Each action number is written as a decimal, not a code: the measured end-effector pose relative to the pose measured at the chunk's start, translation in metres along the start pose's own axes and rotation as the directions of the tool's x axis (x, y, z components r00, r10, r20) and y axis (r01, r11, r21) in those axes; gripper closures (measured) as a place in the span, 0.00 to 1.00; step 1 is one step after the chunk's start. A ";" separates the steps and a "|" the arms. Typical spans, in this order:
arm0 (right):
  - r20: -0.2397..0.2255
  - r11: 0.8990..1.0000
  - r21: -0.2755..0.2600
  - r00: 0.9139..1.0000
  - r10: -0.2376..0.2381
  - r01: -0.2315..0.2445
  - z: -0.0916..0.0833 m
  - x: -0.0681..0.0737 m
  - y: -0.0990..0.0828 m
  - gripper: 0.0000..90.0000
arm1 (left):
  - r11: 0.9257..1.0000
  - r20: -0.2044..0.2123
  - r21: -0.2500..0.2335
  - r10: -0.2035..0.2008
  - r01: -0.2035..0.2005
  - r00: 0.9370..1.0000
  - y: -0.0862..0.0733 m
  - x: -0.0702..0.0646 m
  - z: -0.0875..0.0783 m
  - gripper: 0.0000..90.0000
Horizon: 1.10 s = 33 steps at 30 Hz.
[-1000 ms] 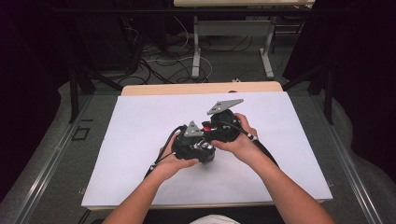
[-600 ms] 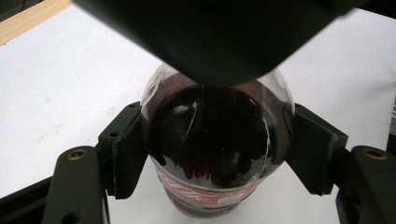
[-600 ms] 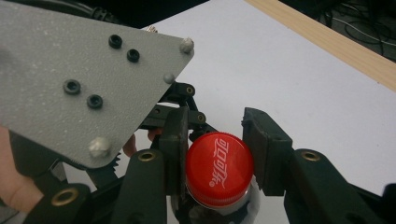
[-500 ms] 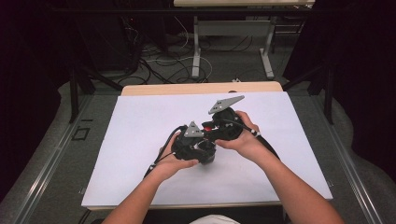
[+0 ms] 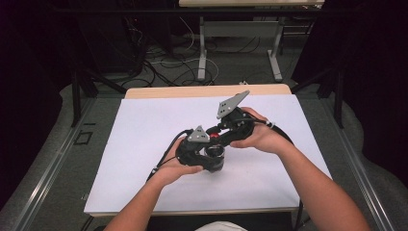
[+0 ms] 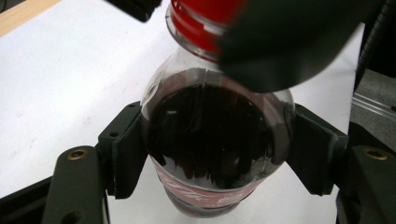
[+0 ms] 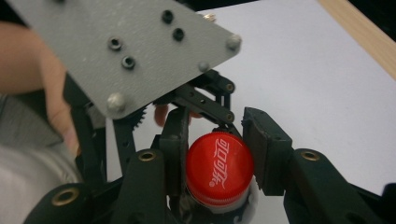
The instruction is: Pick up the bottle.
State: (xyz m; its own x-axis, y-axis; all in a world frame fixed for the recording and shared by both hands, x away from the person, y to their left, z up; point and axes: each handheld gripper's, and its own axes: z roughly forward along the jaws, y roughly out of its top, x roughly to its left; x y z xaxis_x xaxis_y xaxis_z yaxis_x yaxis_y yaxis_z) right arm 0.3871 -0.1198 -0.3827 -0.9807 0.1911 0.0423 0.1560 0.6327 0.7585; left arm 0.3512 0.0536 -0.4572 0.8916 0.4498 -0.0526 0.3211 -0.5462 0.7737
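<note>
Small clear plastic bottle of dark cola (image 6: 215, 140) upright on white tabletop (image 5: 144, 144), pinched at body between left gripper (image 6: 217, 149) fingers; red screw cap (image 7: 219, 168) pinched by right gripper (image 7: 217, 149) fingers. Likely heavy with liquid, slick, squeezable; best gripped at label.

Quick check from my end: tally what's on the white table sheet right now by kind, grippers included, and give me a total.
Clear plastic bottle of dark drink: 1
Red screw cap, on that bottle: 1
Black two-jaw grippers: 2, the left gripper clamped on the bottle's body, the right gripper clamped on the cap
Total: 4
</note>
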 end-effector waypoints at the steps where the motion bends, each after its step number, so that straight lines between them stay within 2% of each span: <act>1: -0.020 1.000 -0.002 1.000 0.008 -0.008 -0.001 -0.001 0.000 0.69 | 1.000 -0.009 -0.014 -0.005 0.005 1.000 0.000 -0.001 0.000 0.33; 3: -0.024 1.000 -0.009 1.000 0.007 -0.007 -0.002 -0.003 0.000 0.69 | 1.000 -0.005 -0.002 -0.006 0.006 1.000 0.001 0.000 -0.001 0.33; 5: 0.012 1.000 -0.009 1.000 0.016 -0.016 -0.002 0.001 0.001 0.68 | 1.000 -0.011 0.003 -0.018 0.018 1.000 0.002 -0.001 -0.002 0.33; 6: 0.040 1.000 -0.006 0.999 0.030 -0.030 -0.002 0.004 0.002 0.65 | 1.000 -0.011 0.003 -0.018 0.018 1.000 0.002 -0.001 -0.002 0.33; 7: 0.085 0.999 -0.017 0.995 0.051 -0.050 -0.001 0.008 0.003 0.58 | 0.999 -0.030 -0.020 -0.044 0.043 0.999 0.002 0.000 -0.002 0.33; 8: 0.113 0.997 -0.034 0.991 0.077 -0.074 -0.001 0.012 0.004 0.57 | 0.998 -0.046 -0.033 -0.057 0.056 0.997 0.001 0.001 -0.002 0.33; 9: 0.126 0.996 -0.034 0.988 0.089 -0.085 -0.002 0.014 0.005 0.55 | 0.998 -0.046 -0.033 -0.057 0.056 0.997 0.001 0.001 -0.002 0.33; 11: 0.211 0.994 -0.043 0.971 0.112 -0.105 -0.001 0.021 0.006 0.50 | 0.997 -0.065 -0.036 -0.073 0.071 0.995 0.000 0.003 -0.004 0.33; 13: 0.249 0.988 -0.065 0.956 0.154 -0.142 0.000 0.024 0.006 0.46 | 0.997 -0.082 -0.032 -0.070 0.067 0.994 0.000 0.005 -0.005 0.33; 15: 0.303 0.983 -0.087 0.936 0.178 -0.159 0.001 0.029 0.007 0.46 | 0.996 -0.086 -0.043 -0.084 0.080 0.993 0.000 0.005 -0.005 0.33; 16: 0.303 0.983 -0.087 0.936 0.178 -0.159 0.001 0.029 0.007 0.46 | 0.996 -0.085 -0.037 -0.085 0.082 0.993 0.000 0.006 -0.006 0.33; 17: 0.342 0.980 -0.109 0.919 0.195 -0.167 0.003 0.033 0.007 0.46 | 0.994 -0.086 -0.047 -0.100 0.096 0.991 0.000 0.005 -0.006 0.33; 18: 0.355 0.977 -0.132 0.912 0.205 -0.168 0.003 0.034 0.007 0.47 | 0.994 -0.088 -0.047 -0.101 0.097 0.991 0.000 0.006 -0.006 0.33; 21: 0.360 0.963 -0.160 0.896 0.260 -0.215 0.006 0.036 0.008 0.49 | 0.996 -0.103 -0.037 -0.086 0.083 0.991 0.001 0.004 -0.006 0.33; 22: 0.371 0.964 -0.155 0.892 0.259 -0.215 0.007 0.036 0.008 0.52 | 0.994 -0.111 -0.057 -0.095 0.090 0.989 0.001 0.003 -0.004 0.33; 24: 0.371 0.963 -0.147 0.889 0.267 -0.227 0.009 0.036 0.008 0.54 | 0.994 -0.114 -0.056 -0.096 0.090 0.989 0.001 0.002 -0.004 0.33; 25: 0.375 0.960 -0.134 0.884 0.279 -0.246 0.012 0.037 0.008 0.59 | 0.996 -0.117 -0.049 -0.085 0.080 0.990 0.001 0.002 -0.004 0.33; 27: 0.382 0.961 -0.130 0.882 0.277 -0.246 0.014 0.037 0.009 0.63 | 0.996 -0.118 -0.047 -0.081 0.076 0.990 0.001 0.002 -0.003 0.33; 29: 0.405 0.962 -0.122 0.872 0.273 -0.245 0.015 0.037 0.008 0.68 | 0.997 -0.124 -0.042 -0.077 0.072 0.989 0.001 0.001 -0.003 0.33; 32: 0.398 0.962 -0.118 0.876 0.272 -0.245 0.015 0.035 0.008 0.68 | 0.998 -0.119 -0.028 -0.067 0.064 0.991 0.000 0.002 -0.003 0.33; 33: 0.381 0.966 -0.112 0.888 0.257 -0.232 0.014 0.033 0.007 0.68 | 0.997 -0.118 -0.037 -0.078 0.074 0.990 0.000 0.001 -0.002 0.33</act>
State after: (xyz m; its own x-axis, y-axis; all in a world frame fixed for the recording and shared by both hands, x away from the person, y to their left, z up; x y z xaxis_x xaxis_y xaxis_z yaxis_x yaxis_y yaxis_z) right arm 0.3570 -0.0983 -0.3847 -0.7854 0.6188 -0.0153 0.3652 0.4833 0.7957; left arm 0.3517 0.0555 -0.4556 0.8201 0.5710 -0.0379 0.3742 -0.4849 0.7905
